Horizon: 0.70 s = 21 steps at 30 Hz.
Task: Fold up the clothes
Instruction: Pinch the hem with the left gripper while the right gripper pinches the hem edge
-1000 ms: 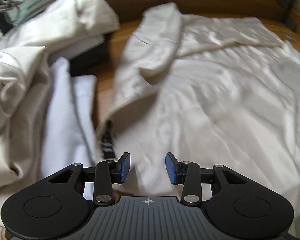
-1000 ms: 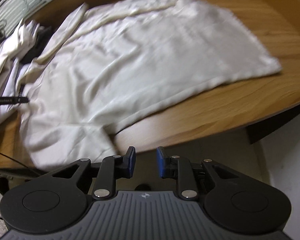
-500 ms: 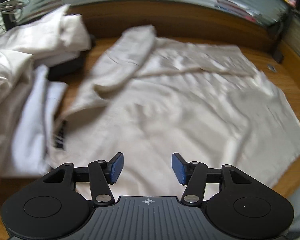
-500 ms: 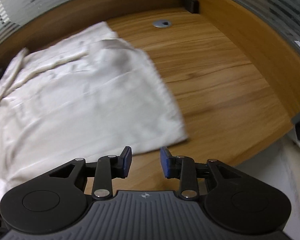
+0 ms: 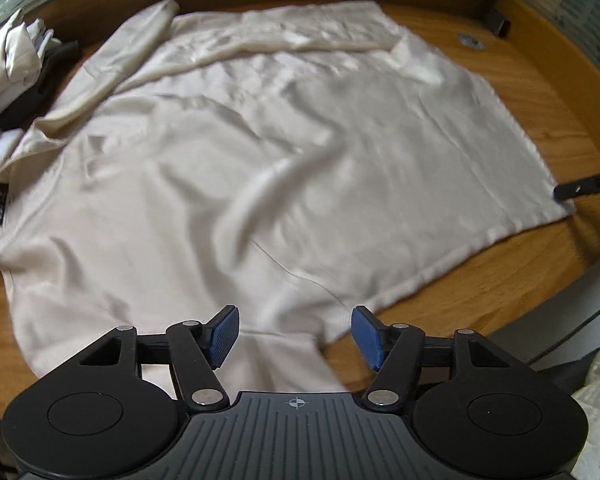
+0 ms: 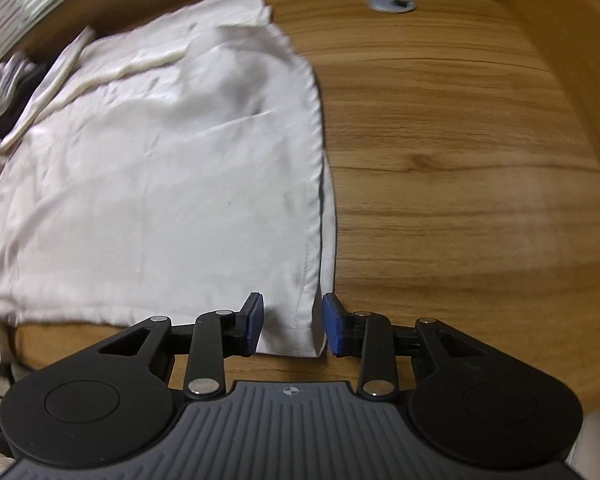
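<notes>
Left wrist view first: the cream shirt [image 5: 260, 152] lies spread almost flat across the wooden table [image 5: 532, 264], one sleeve folded along its far edge, a dark label at its left edge. The left gripper [image 5: 294, 334] hangs over the shirt's near hem, and its jaws have just been opening; the blue pads [image 5: 222, 334] stand wide apart with nothing pinched, cloth only beneath them. A heap of other clothes [image 5: 16, 60] sits at the far left, beside the shirt. At the right edge, a dark bar pokes in by the shirt's corner; what it is, hard to say.

Over to the right wrist view: the right gripper [image 6: 292, 330] hovers at the shirt's [image 6: 160, 184] near right corner. Its jaws are released, a modest gap, the hemmed corner showing between the pads without being squeezed. Bare table [image 6: 460, 168] stretches away to the right, a round grommet [image 6: 392, 2] near its far edge.
</notes>
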### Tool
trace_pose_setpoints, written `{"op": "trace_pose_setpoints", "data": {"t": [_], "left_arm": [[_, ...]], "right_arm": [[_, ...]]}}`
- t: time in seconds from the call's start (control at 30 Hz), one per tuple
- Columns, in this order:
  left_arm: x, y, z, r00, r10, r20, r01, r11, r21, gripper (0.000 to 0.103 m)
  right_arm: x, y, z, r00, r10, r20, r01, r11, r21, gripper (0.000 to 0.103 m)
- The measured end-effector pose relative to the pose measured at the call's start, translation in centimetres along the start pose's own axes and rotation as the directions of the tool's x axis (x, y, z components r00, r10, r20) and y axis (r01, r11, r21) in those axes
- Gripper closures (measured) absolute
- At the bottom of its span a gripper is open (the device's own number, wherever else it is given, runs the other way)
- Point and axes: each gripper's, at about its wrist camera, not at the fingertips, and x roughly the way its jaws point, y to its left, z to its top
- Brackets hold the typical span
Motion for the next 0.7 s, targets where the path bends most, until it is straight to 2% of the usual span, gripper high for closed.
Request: {"op": "trace_pose_setpoints", "data": {"t": [0.23,0.3,0.4,0.43,0.47,0.5,0.7], "left_arm": [[1.1,-1.0,-1.0,0.988,0.138,-0.064,-0.142,0.988,-0.057,0.039],[1.0,-0.9,-1.3,0.985,0.155,-0.075,-0.158,0.986,-0.048,0.039],[0.8,-1.1,-1.8,0.982,0.171,-0.082,-0.173,0.985,-0.025,0.054],[0.8,-1.1,-1.9,0.982,0.171,-0.076,-0.173,0.985,-0.019,0.067],[0.8,-1.2,-1.9,0.983,0.171,-0.071,-0.172,0.985,-0.013,0.087],[0.8,-1.3,-2.0,0.983,0.169,-0.066,-0.17,0.985,-0.008,0.095],[-0.4,-1.2,-1.9,0.987,0.159,-0.026,-0.159,0.987,0.01,0.099]], "right_arm": [[0.3,-1.1,1.7,0.994,0.097,-0.051,-0.098,0.995,-0.007,0.068],[0.5,-1.5,2.3,0.992,0.11,-0.062,-0.11,0.994,0.008,0.073],[0.9,-2.0,2.6,0.988,0.126,-0.084,-0.123,0.992,0.041,0.09],[0.9,-2.1,2.6,0.987,0.133,-0.086,-0.13,0.99,0.049,0.095],[0.7,-2.2,2.4,0.987,0.14,-0.083,-0.136,0.989,0.056,0.096],[0.6,-2.3,2.3,0.986,0.146,-0.078,-0.141,0.988,0.061,0.099],[-1.1,-2.7,1.8,0.983,0.177,-0.049,-0.172,0.98,0.098,0.1]]}}
